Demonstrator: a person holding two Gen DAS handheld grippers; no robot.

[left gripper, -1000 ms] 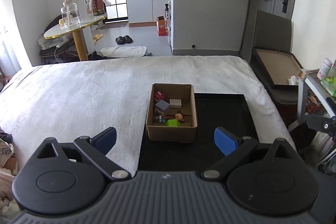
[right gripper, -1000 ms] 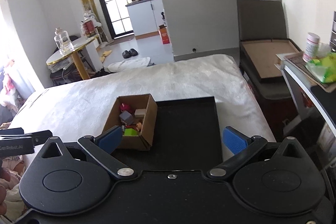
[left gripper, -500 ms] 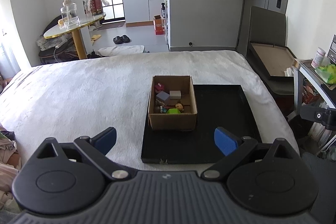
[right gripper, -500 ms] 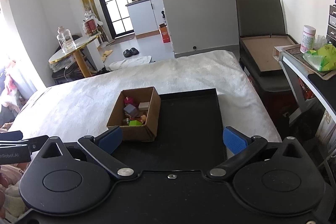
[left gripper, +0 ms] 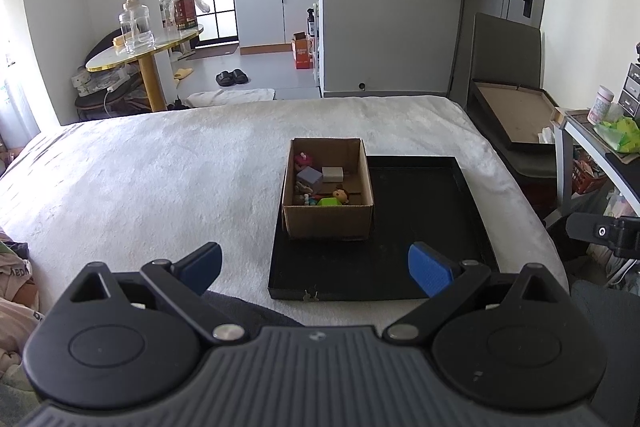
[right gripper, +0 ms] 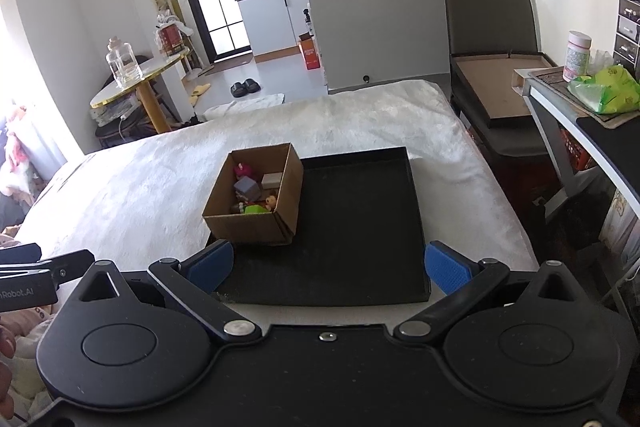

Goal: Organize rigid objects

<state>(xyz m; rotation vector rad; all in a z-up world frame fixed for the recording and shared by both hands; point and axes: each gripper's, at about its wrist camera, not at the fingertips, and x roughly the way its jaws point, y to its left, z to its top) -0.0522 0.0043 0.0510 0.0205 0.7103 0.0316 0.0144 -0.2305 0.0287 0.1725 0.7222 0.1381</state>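
Nearest us, our left claw (left gripper: 315, 265) and right claw (right gripper: 327, 267) both gape wide and hold nothing, poised short of the black tray (left gripper: 420, 227) on the bed (left gripper: 140, 179). Beyond them the small toys (left gripper: 320, 187) lie together in the cardboard box (left gripper: 327, 225) at the tray's left side, which fits either sorting finished or toys waiting to be laid out. The box's near wall hides some pieces, so we cannot count or identify them.
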